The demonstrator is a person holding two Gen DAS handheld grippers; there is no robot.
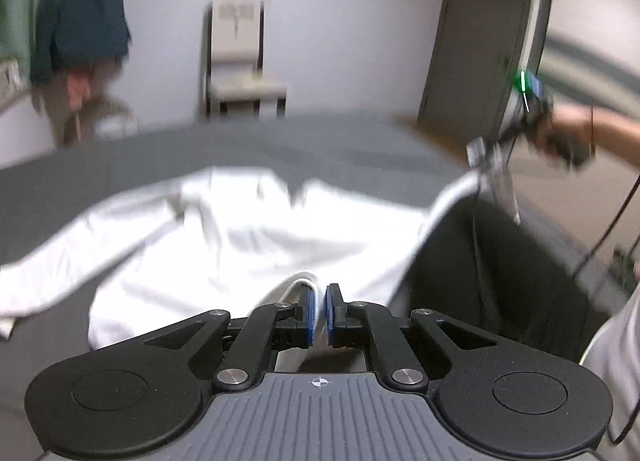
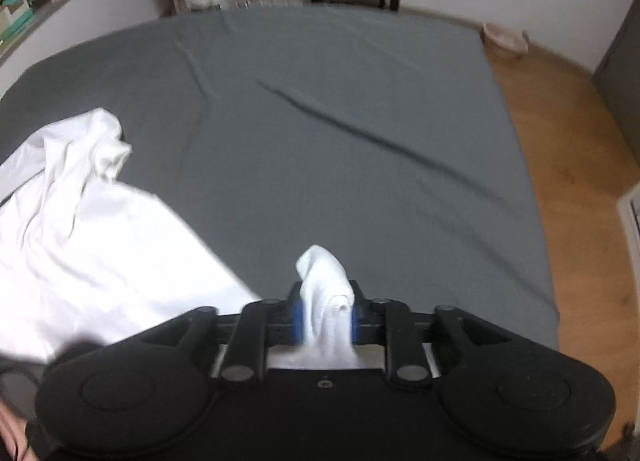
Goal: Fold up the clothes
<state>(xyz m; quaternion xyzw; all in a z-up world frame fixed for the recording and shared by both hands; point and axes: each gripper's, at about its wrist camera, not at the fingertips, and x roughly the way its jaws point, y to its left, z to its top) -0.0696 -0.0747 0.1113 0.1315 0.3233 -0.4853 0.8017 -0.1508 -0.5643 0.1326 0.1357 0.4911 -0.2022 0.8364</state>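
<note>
The white garment (image 1: 224, 237) lies partly spread on the gray bed (image 2: 340, 109) and partly lifted, stretched between the 2 tools. The left tool (image 1: 318, 315) is clenched on a seamed white edge, its blue pads nearly touching with only thin fabric between them. The right tool (image 2: 324, 319) grasps a thicker bunch of the same cloth, which pokes up past its pads; in the left wrist view it holds that corner raised at the far right, above the bed. The cloth's long axis therefore runs from one tool to the other, with the loose bulk and a sleeve trailing away to the left, nearer the left hand. My judgement is that the coming move depends on keeping this held edge taut while the loose part is laid flat. No brand, label or readable writing shows on the garment or elsewhere.
</note>
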